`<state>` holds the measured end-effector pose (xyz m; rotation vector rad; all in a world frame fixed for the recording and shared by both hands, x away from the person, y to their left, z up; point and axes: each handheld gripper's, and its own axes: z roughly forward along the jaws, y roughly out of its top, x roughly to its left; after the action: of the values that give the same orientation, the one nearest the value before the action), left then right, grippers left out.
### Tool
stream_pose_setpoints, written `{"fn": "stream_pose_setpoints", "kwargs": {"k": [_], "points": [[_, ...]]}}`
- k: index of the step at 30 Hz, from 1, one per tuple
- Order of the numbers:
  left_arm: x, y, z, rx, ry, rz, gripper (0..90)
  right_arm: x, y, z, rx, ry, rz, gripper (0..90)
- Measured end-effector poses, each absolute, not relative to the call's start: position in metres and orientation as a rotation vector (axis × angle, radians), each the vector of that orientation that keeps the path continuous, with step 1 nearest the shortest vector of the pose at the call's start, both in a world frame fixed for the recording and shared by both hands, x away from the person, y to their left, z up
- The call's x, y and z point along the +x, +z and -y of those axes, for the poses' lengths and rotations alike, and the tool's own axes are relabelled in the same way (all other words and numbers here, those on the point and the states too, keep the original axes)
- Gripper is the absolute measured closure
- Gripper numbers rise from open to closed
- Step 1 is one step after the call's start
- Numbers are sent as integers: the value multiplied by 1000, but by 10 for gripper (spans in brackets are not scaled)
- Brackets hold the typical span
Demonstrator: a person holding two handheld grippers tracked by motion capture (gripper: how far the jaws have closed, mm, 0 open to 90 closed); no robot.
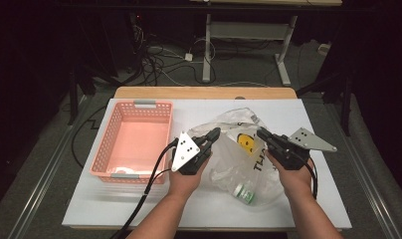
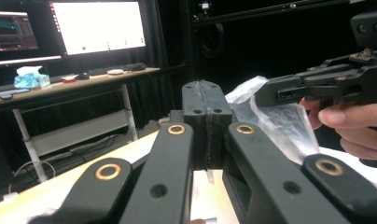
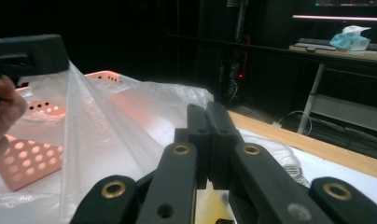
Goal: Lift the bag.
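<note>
White bench (image 1: 139,206) carries your work: pink basket (image 1: 134,142) by its left edge, clear plastic bag (image 1: 239,164) at the middle, a green-labelled item (image 1: 245,193) inside near the front edge. Your left hand-held gripper (image 1: 215,133) and right hand-held gripper (image 1: 261,133) each pinch the bag's rim, jaws together.

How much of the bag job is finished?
Done so far: both hand-held grippers are shut on the clear plastic bag, the left hand-held gripper on one side and the right hand-held gripper on the other. In hand: the bag hangs between them. Left, probably: the green-capped item is in the bag, and the pink basket looks almost bare.
</note>
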<state>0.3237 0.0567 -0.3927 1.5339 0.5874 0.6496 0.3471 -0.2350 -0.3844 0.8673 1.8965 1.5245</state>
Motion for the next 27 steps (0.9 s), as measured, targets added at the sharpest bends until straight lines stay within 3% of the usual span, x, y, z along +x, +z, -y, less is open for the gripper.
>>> {"fn": "stream_pose_setpoints", "kwargs": {"k": [13, 27], "points": [[324, -367, -72, 1490, 712, -570, 885, 349, -334, 252, 849, 1614, -1715, 900], [319, -324, -70, 1448, 781, -486, 885, 361, -357, 233, 896, 1614, -1742, 900]]}}
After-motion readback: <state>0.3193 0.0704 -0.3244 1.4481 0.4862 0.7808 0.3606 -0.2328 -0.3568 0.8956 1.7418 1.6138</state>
